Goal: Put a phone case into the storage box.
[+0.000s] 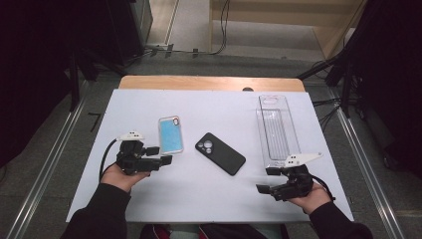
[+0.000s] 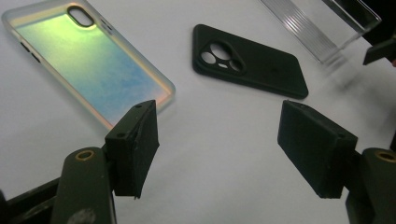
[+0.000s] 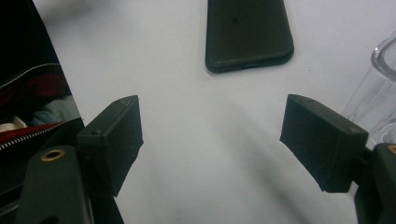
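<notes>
A black phone case lies flat at the middle of the white table, camera cutout toward the far left. Left of it lies an iridescent blue case with a clear rim. A long clear plastic tray lies on the right. My left gripper is open, just left of the blue case, with nothing between its jaws. My right gripper is open near the tray's near end, its jaws empty and pointing toward the black case.
The table's far wooden edge shows behind the white top. Metal rails run along both sides on the floor. A red-trimmed zipped garment sits beyond the table's near edge.
</notes>
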Tool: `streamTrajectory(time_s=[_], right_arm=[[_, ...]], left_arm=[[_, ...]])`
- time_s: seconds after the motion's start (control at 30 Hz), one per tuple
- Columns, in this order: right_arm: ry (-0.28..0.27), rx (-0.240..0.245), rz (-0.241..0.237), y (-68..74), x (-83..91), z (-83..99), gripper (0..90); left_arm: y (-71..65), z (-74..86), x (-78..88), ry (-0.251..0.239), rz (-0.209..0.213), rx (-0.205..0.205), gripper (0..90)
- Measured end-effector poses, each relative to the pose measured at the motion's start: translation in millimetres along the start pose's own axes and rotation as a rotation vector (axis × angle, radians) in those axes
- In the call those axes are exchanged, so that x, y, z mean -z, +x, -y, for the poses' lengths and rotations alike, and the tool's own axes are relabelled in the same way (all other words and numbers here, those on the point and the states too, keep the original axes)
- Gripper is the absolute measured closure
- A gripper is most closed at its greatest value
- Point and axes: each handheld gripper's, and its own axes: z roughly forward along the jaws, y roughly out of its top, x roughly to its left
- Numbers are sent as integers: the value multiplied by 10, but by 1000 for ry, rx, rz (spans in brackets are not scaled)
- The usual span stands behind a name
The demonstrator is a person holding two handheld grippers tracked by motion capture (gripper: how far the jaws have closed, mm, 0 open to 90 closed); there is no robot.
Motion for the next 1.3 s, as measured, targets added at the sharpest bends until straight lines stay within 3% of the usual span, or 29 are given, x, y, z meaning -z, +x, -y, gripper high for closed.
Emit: streamTrajectory(time_s=[0.3,0.5,0.6,0.7,0.77,0.83,0.9,1.03,1.3], right_arm=[[0,2,1,-1,1,1,189],[-2,3,0,0,1,1,189],[-3,2,0,1,2,1,189],[-1,5,-1,2,2,0,189],[-3,2,-1,5,3,0,189],[-3,1,-2,5,4,0,189],[-4,2,-4,8,6,1,189],[-4,3,-4,9,6,1,189],[0,5,-1,9,3,2,189]], left_arm=[[84,-152,-165,24,-50,-4,322],[145,-221,-278,58,-88,16,394],[176,-231,-335,70,-113,22,512],[222,-228,-381,78,-93,36,796],[248,-218,-415,78,-103,25,900],[279,-197,-451,92,-117,0,900],[325,-168,-481,94,-97,35,900],[358,-113,-547,114,-126,38,900],[424,-63,-596,130,-143,70,900]])
